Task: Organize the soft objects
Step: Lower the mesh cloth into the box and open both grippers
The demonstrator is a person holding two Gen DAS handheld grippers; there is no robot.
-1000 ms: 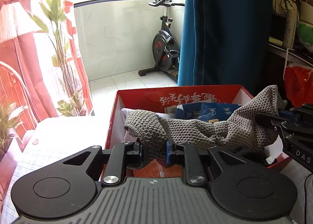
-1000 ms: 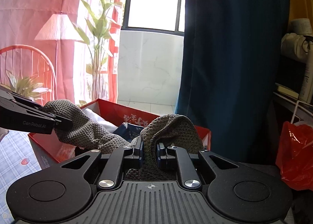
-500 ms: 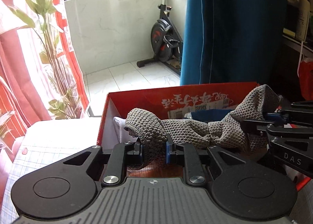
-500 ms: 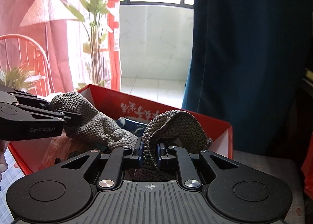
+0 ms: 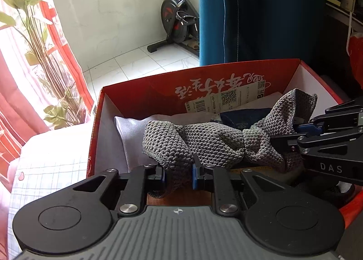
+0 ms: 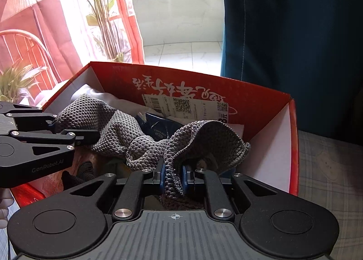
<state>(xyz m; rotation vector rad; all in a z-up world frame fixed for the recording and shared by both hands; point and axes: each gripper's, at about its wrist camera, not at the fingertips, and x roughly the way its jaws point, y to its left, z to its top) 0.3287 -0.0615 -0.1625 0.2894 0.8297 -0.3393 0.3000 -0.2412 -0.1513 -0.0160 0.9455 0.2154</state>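
Note:
A grey knitted cloth (image 5: 211, 139) hangs twisted between my two grippers, inside the open red cardboard box (image 5: 140, 92). My left gripper (image 5: 178, 172) is shut on the cloth's left end. My right gripper (image 6: 172, 176) is shut on its right end and shows at the right of the left wrist view (image 5: 295, 135). In the right wrist view the cloth (image 6: 127, 130) stretches left to the left gripper (image 6: 56, 128), inside the box (image 6: 292, 146). The cloth sits low, over the box's contents.
The box holds a white fabric piece (image 5: 127, 128), a dark blue packet (image 5: 245, 117) and a dark item (image 6: 84, 171). Blue curtain (image 5: 261, 10) and exercise bike (image 5: 179, 19) stand behind. Checked tablecloth (image 5: 45, 169) lies left of the box, more checked cloth (image 6: 329, 169) to its right.
Both grippers have tilted down and lowered the cloth from above the box rim into the box. Both stay shut on it.

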